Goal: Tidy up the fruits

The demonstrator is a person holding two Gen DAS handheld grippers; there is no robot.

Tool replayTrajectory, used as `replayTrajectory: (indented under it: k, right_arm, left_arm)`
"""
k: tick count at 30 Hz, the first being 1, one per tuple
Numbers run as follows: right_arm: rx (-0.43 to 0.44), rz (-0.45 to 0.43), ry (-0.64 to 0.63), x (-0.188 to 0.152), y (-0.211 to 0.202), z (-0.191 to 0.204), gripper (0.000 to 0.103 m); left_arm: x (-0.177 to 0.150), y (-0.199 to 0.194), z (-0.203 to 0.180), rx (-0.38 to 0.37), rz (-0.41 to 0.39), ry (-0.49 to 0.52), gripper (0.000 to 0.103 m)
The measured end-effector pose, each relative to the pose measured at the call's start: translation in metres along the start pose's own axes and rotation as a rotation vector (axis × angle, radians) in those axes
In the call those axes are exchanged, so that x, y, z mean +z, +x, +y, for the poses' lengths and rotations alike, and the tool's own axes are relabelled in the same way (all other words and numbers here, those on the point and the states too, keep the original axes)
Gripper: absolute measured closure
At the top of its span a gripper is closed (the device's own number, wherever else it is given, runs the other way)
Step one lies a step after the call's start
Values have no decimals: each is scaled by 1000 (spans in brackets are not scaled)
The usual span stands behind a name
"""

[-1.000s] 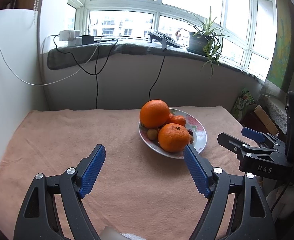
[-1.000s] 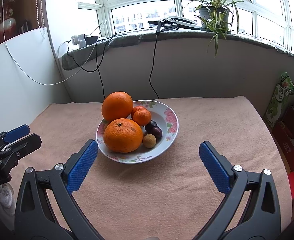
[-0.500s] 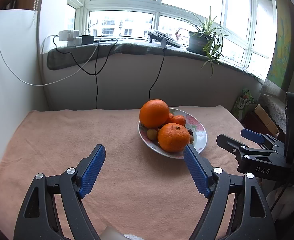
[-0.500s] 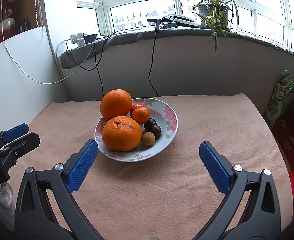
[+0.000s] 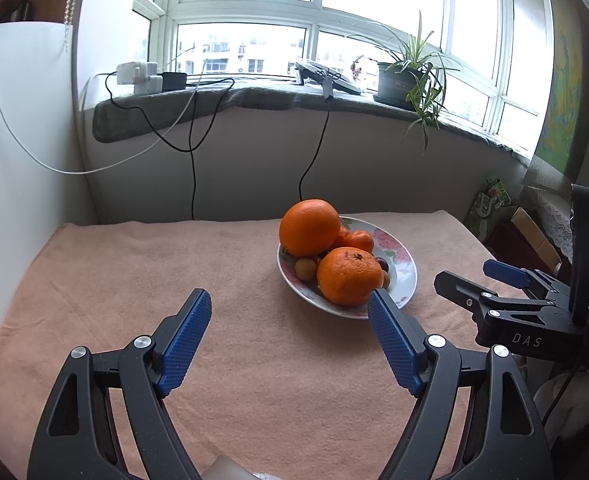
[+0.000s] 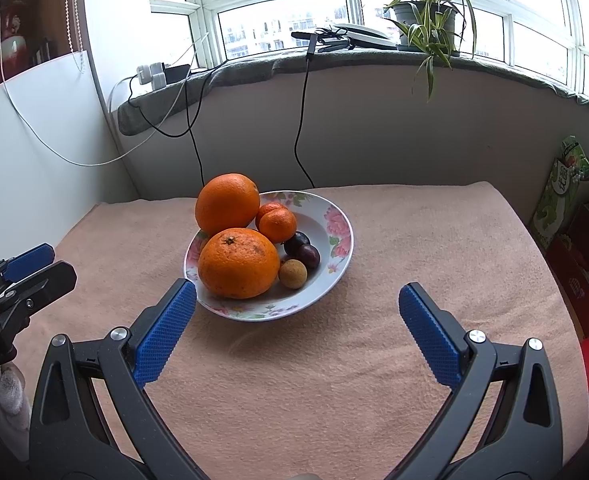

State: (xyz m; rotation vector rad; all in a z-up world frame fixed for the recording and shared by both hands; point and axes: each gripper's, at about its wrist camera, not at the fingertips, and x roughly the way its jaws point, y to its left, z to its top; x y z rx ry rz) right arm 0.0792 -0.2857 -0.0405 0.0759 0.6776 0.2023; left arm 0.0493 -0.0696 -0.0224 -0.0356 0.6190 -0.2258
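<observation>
Both tongs, left tongs (image 5: 288,344) and right tongs (image 6: 296,328), gaped wide, empty; front orange (image 6: 238,263) at plate's (image 6: 340,248) 7 o'clock looked firm, round, likely rolly—grip across its middle.

Home sunroom: bay window (image 6: 334,12), potted plant (image 6: 424,12) on sill, towel-covered desk (image 6: 414,240) ahead of jaws.
</observation>
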Motion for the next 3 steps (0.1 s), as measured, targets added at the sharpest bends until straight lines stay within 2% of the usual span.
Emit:
replayTrajectory:
  k: [3]
  right_arm:
    - [-3, 4, 2, 0, 2, -1, 0]
  left_arm:
    - [-1, 1, 0, -3, -2, -2, 22]
